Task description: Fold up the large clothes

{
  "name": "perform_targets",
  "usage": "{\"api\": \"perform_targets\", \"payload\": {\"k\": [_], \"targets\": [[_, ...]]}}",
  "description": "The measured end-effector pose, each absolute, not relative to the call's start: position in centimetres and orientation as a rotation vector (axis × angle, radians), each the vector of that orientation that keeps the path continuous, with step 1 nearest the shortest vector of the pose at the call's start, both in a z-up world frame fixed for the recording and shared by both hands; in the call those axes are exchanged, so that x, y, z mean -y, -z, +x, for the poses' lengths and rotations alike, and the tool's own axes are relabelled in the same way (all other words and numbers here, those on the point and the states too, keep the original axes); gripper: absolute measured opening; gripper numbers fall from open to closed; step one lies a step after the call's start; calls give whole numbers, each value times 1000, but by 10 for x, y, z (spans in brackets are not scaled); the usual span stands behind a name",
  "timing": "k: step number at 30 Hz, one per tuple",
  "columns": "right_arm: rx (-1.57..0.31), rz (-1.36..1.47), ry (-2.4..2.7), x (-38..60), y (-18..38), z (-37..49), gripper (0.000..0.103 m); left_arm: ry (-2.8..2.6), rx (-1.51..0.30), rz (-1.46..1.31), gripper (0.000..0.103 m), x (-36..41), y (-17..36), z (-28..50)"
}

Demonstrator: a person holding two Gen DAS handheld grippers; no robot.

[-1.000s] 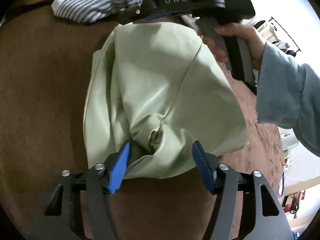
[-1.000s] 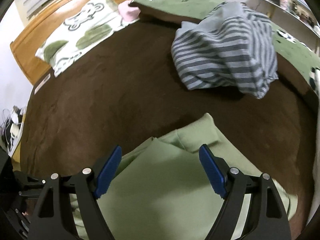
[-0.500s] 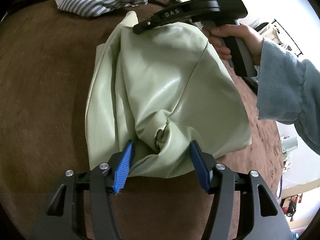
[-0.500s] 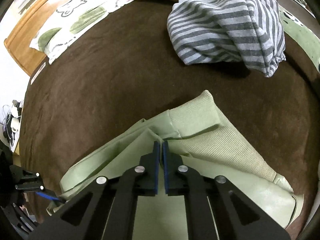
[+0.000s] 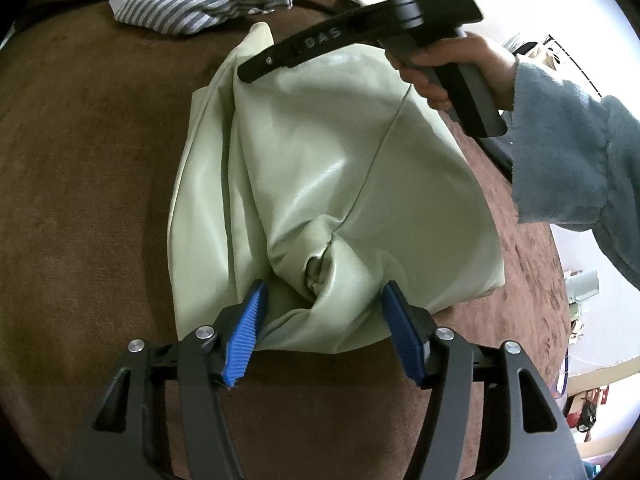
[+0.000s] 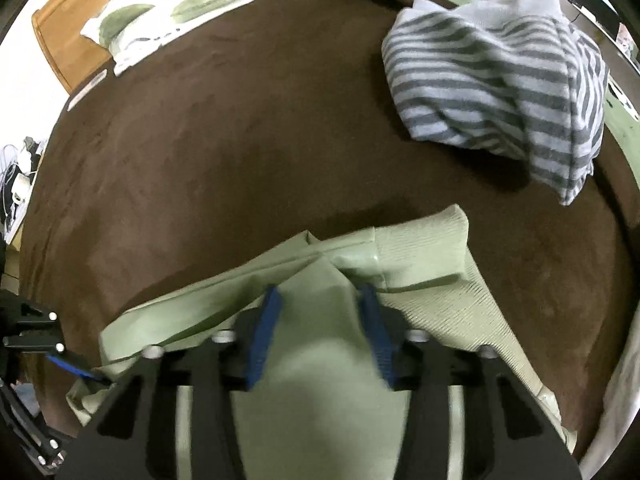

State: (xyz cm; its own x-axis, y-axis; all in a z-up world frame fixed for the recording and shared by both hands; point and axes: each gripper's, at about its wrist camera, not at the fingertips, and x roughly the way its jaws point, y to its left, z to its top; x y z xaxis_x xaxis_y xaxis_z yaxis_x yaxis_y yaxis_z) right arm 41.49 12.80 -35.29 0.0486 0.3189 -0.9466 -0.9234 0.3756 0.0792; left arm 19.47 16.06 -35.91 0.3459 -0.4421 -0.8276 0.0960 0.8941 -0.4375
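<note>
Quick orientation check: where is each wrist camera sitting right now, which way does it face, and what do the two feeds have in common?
Left wrist: on the left gripper, looking steeply down across the green garment toward the right gripper; a hand and blue sleeve show.
Right wrist: on the right gripper, jaws opening over the garment's ribbed end, facing the pillow; no hand shows.
Shared: green garment, striped garment, brown bedspread.

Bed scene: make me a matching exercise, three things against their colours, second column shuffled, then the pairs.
Things:
1. folded garment
2. crumpled top
3. bedspread

Colours:
A. dark brown
B. pale green
C. grey and white stripes

Pairs: 1-B, 2-C, 3-A
</note>
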Motion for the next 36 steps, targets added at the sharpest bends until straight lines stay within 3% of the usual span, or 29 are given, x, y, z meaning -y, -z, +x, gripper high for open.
{"api": "perform_targets", "payload": {"k": [1,5,10,15,25,36], "targets": [[-1143,-687,-1053,-127,355,416,10,358,-1171,-340,62,-160,360,194],[-1184,-591,-1047,-114,355,425,3,357,-1165,-347,63,-161,360,193],[-1085,-531,-991,-103,334,429,3,353,-1162,-339,71,-160,359,190],[-1020,-468,-922,-90,318,442,3,337,-1153,-355,71,-166,362,187],[-1093,-414,-821,-89,369,455,4,347,-1121,-355,71,-168,377,184],[-1076,-421,-810,-91,367,454,9,346,-1124,-365,75,-167,376,186]]}}
